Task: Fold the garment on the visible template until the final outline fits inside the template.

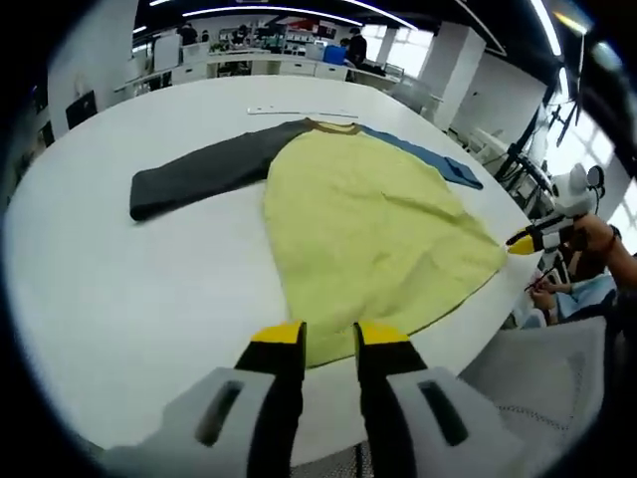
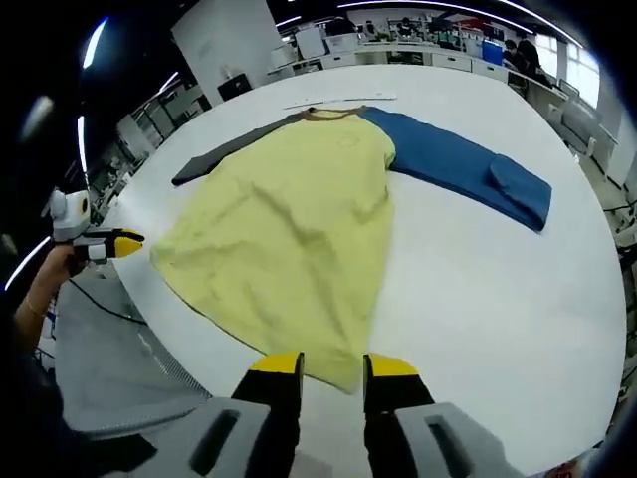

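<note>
White table (image 1: pixel 119 299) holds 1 garment (image 1: pixel 368 229); 2 grippers, left (image 1: pixel 330 339) and right (image 2: pixel 332 366), gape empty.

Left gripper view: cam sits low at the near edge of the white worktop (image 1: pixel 119 299), looking fwd across it twd the far office desks. Its own left gripper (image 1: pixel 329 337) rises from the bottom, fingers just over the hem of the garment (image 1: pixel 368 229), close. The right gripper (image 1: pixel 525 242) enters at right, at the garment's other hem corner.

Right gripper view: cam also at the near edge, facing the same way, right gripper (image 2: pixel 331 367) at the hem. Left gripper shows at far left.

Both views share the whole garment, worktop and far desks, seen from opposite hem corners.
</note>
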Available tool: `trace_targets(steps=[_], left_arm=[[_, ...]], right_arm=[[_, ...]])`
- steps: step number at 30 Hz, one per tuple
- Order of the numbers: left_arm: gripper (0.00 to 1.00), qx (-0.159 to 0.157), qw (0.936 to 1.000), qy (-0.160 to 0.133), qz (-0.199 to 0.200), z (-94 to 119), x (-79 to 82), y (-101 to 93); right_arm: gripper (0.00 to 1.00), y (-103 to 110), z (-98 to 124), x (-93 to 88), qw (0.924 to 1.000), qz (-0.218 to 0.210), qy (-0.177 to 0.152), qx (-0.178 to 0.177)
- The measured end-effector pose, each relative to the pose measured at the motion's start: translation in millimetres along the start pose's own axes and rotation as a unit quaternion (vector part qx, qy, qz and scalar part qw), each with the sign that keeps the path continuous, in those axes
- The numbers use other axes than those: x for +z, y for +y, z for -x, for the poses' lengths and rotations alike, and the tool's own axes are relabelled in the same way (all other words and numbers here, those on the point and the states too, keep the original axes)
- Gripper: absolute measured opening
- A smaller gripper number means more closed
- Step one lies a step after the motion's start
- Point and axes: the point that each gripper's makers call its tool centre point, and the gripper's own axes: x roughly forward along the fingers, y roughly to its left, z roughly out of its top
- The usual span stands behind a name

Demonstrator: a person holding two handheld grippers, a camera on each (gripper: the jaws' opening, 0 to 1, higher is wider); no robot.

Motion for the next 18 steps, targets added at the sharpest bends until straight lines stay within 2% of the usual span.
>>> trace_targets(steps=[5, 11, 14, 16, 18], left_arm=[[0.20, 0.001, 0.9999, 0.009, 0.011, -4.2, -7.6, 2.6], [0.16, 0.027, 0.9994, 0.011, 0.017, -11.3, -13.0, 8.6], [0.12, 0.042, 0.9989, 0.012, 0.019, -13.8, -15.4, 12.8], [0.09, 0.057, 0.9981, 0.010, 0.021, -15.9, -16.3, 17.7], [0.09, 0.057, 0.9979, 0.013, 0.027, -18.5, -17.8, 18.8]], right_arm=[[0.20, -8.5, -3.9, -5.9, 0.9995, -0.018, 0.006, -0.024], [0.18, -17.4, -12.3, -9.6, 0.9979, -0.027, 0.002, -0.058], [0.17, -22.5, -14.5, -8.1, 0.9966, -0.011, -0.003, -0.082], [0.16, -21.8, -15.7, -4.6, 0.9961, 0.000, -0.013, -0.087], [0.15, -19.8, -18.1, -4.1, 0.9960, 0.006, -0.012, -0.088]])
